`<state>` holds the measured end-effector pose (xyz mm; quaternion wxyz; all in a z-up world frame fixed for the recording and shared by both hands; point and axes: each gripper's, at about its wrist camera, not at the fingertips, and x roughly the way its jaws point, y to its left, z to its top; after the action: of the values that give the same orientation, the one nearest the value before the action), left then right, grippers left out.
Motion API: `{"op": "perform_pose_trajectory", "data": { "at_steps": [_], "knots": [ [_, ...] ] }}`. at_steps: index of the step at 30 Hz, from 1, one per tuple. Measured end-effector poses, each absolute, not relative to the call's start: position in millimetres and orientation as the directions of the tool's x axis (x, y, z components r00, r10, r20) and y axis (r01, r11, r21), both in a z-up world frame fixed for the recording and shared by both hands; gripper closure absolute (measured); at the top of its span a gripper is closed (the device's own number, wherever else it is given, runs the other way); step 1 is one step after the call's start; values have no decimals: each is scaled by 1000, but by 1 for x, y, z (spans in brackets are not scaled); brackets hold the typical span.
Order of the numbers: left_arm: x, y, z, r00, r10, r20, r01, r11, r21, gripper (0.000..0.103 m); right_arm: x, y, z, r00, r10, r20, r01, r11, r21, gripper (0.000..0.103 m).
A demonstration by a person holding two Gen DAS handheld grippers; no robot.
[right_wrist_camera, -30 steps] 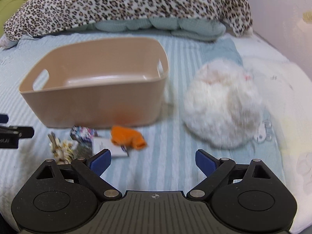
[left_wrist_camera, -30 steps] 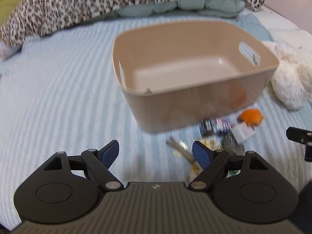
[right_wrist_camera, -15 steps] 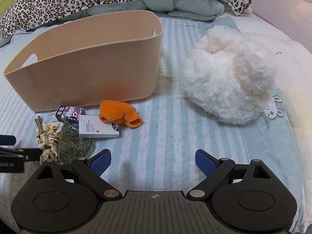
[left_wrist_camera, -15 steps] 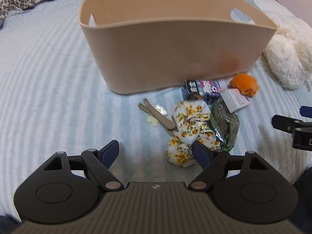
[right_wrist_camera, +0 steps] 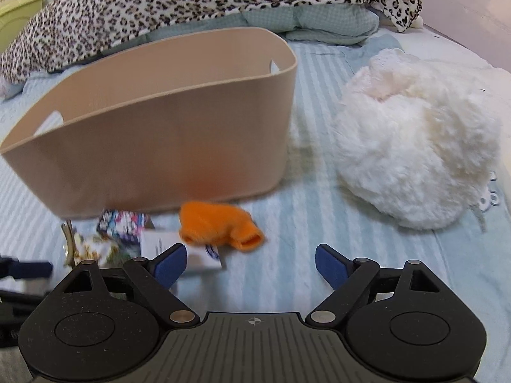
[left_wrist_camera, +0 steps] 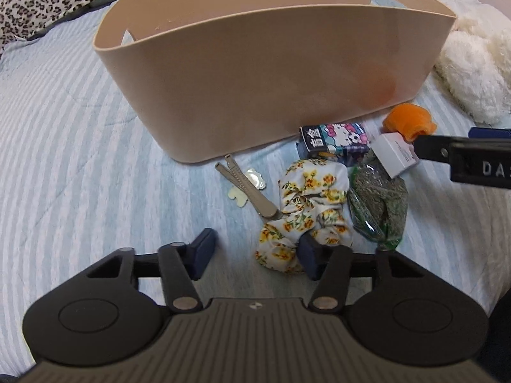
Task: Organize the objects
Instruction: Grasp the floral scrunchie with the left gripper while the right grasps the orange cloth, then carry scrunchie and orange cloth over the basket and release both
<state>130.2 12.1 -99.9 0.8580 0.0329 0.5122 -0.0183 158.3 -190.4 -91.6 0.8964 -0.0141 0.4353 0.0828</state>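
Two tongs, both spread wide and gripping nothing: my left gripper (left_wrist_camera: 255, 255) sits low in its frame, its right pad touching the floral scrunchie (left_wrist_camera: 306, 214); my right gripper (right_wrist_camera: 249, 263) hangs below the orange sock (right_wrist_camera: 220, 228). The beige bin (left_wrist_camera: 274, 73) fills the upper middle. Before it lie a hair clip (left_wrist_camera: 246, 191), cartoon box (left_wrist_camera: 335, 138), white box (left_wrist_camera: 394, 156) and green packet (left_wrist_camera: 378, 201). A white plush (right_wrist_camera: 415, 146) sits right.
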Motion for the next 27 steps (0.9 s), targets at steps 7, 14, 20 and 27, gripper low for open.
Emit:
{"op": "perform_pose_trajectory", "data": {
  "at_steps": [7,14,20,27],
  "knots": [
    [134,18,-98,464,-30,-885,72,997,4,79,182,-188,-104,603,179,-778,-146,983,112,28],
    [122,22,-95,485,-52,-873,96,995,-6,98,183,-192,-103,590,217,-778,-149,976,160,75],
    [108,29,-89,499,-63,-864,108,994,-10,98,171,-199,-96,591,221,-776,-138,975,173,89],
    [94,30,-69,547,-57,-835,116,993,7,99,145,-202,-76,626,214,-750,-152,977,152,89]
  ]
}}
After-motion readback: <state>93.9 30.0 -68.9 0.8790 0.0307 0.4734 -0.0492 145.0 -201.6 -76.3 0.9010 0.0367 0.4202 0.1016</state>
